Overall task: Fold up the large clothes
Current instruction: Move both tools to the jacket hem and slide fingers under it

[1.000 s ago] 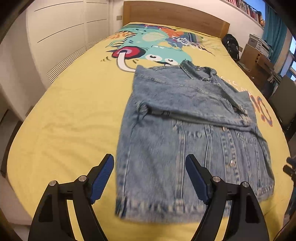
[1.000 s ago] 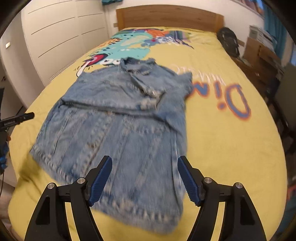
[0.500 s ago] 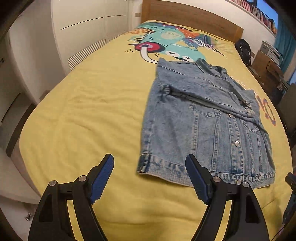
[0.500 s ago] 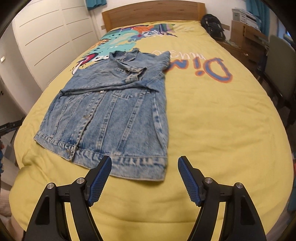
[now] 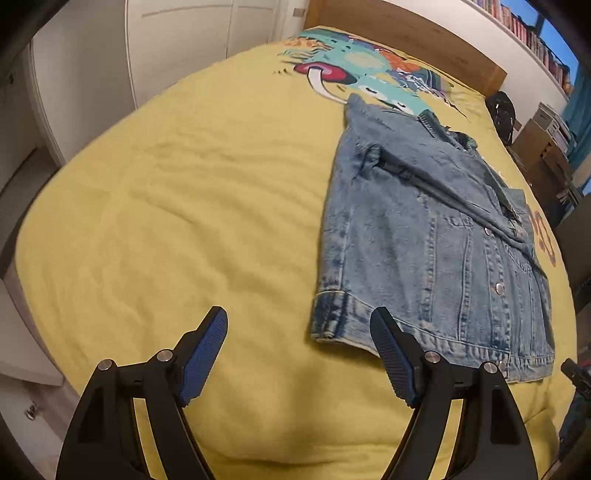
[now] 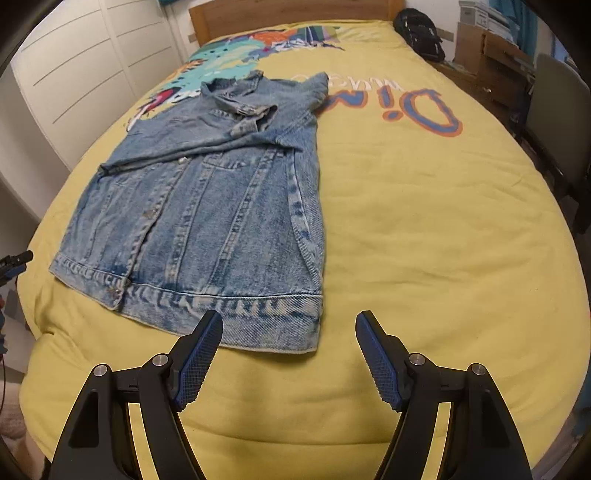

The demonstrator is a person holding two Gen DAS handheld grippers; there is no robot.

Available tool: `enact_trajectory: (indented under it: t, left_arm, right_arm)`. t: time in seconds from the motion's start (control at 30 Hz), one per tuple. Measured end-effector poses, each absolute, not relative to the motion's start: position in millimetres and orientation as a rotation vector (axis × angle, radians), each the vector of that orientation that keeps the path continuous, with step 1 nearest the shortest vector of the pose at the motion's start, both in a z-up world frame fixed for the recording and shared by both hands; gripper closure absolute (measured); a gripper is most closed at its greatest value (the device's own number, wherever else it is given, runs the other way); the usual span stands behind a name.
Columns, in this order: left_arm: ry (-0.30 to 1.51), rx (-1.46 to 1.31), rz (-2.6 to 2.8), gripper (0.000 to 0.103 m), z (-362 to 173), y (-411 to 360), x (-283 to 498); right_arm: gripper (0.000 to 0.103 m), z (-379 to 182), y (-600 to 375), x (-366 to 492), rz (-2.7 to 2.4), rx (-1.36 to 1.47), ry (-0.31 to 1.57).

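A blue denim jacket [image 5: 424, 236] lies flat on the yellow bed cover [image 5: 184, 206], front side up, sleeves folded across the chest, hem toward me. My left gripper [image 5: 297, 326] is open and empty, hovering just short of the hem's left corner. In the right wrist view the same jacket [image 6: 207, 206] spreads left of centre, and my right gripper [image 6: 290, 330] is open and empty above the hem's right corner [image 6: 314, 321]. Neither gripper touches the denim.
The bed cover [image 6: 424, 221] carries a cartoon print and orange-blue lettering [image 6: 417, 107] near a wooden headboard [image 6: 288, 14]. White wardrobe doors [image 5: 177, 48] stand on the left. A black bag [image 6: 419, 31], boxes and a chair [image 6: 561, 122] crowd the right side.
Both grippers have drawn back and down from over the jacket toward the foot of the bed. The left slid left and the right slid right, each now at a hem corner.
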State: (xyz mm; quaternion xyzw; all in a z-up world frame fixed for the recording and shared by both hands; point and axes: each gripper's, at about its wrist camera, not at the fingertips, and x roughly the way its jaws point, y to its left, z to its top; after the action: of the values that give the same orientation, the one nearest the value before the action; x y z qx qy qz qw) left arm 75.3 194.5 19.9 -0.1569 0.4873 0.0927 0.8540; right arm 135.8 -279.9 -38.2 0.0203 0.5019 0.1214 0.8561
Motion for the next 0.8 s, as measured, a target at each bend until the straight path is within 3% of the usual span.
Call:
enact_trajectory:
  t: [0.8]
  left_arm:
    - [1.192,-0.440,-0.143,0.029,-41,203,139]
  right_arm:
    - [0.027,-83,-282,186,0.293,0.090,1.180]
